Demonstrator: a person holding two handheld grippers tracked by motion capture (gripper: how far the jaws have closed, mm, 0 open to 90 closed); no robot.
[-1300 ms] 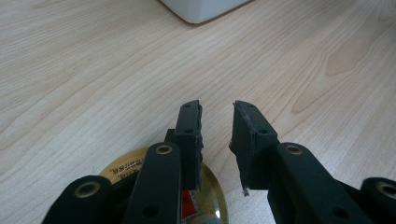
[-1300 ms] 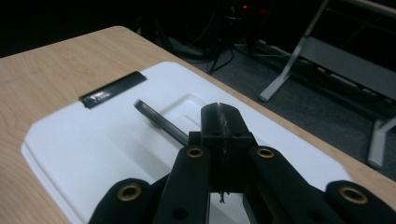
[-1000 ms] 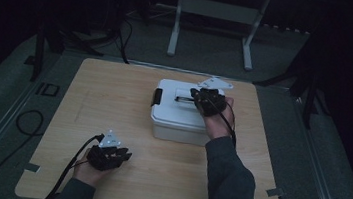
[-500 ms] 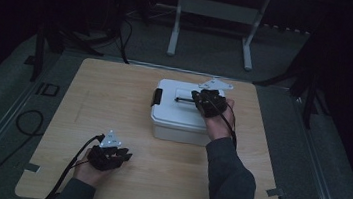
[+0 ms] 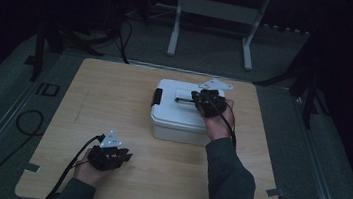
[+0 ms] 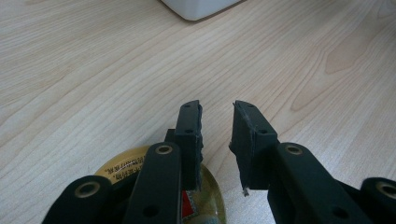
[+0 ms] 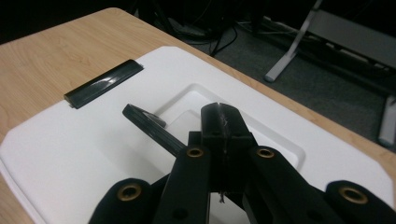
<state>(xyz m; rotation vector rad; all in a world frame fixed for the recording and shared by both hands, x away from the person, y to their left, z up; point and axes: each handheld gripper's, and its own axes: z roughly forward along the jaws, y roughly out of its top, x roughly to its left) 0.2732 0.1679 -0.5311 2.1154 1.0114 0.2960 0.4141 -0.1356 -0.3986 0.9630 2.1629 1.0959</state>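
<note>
Right gripper [image 5: 203, 100] closed over the white box [image 5: 172, 121] lid, black handle [image 7: 152, 126] just left of its tips, axis left-right; left gripper [image 5: 113, 156] part-open, empty, near table [image 5: 114, 97] edge.

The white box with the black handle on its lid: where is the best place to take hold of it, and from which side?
Grip the black handle that lies in the recess of the white box's lid. Come from above, jaws across the bar: it is thin and long, and the recess probably leaves room beneath. The right hand-held gripper is already over it, jaws shut.
</note>
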